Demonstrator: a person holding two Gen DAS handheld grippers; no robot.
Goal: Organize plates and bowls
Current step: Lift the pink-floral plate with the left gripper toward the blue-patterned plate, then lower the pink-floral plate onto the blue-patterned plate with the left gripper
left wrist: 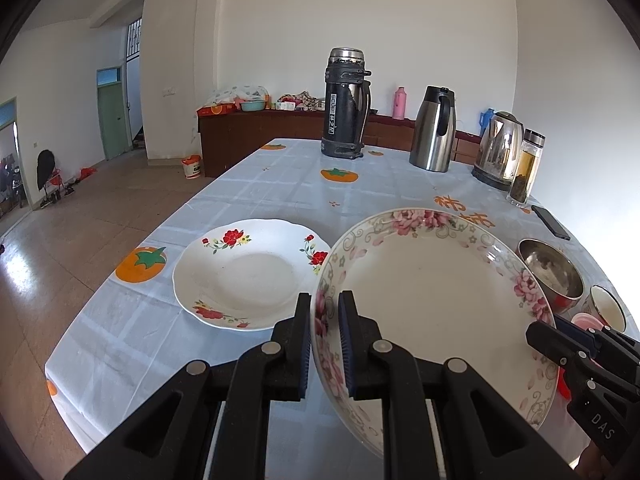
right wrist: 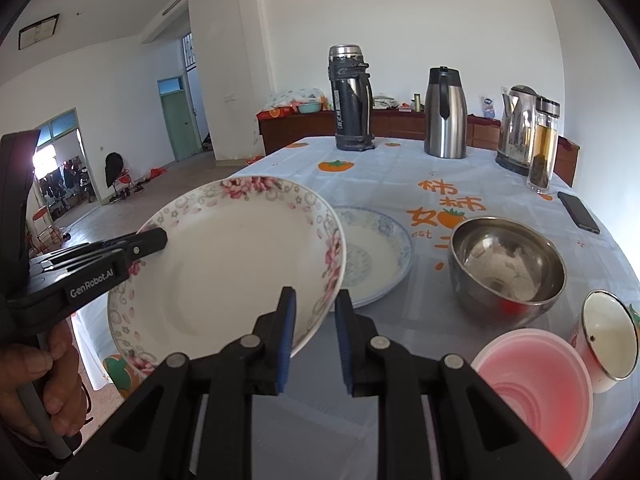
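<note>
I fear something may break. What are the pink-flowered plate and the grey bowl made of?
The pink-flowered plate looks like glazed ceramic: glossy white with a printed rim, so probably breakable. The grey bowl looks like stainless steel: a dull, mirror-like shine.

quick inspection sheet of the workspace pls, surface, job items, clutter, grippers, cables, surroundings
surface: table under a pale cloth with orange fruit prints.
job's things: pink-flower plate held tilted above the table; red-flower plate and blue plate lying flat; steel bowl, pink bowl and enamel cup at the right.
clutter: black flask, steel jug, kettle, tea bottle, phone.
grippers: left gripper shut on the pink-flower plate's rim; right gripper shut on its opposite rim.
cables: nothing seen.
surroundings: sideboard by the wall, green door, tiled floor.
</note>
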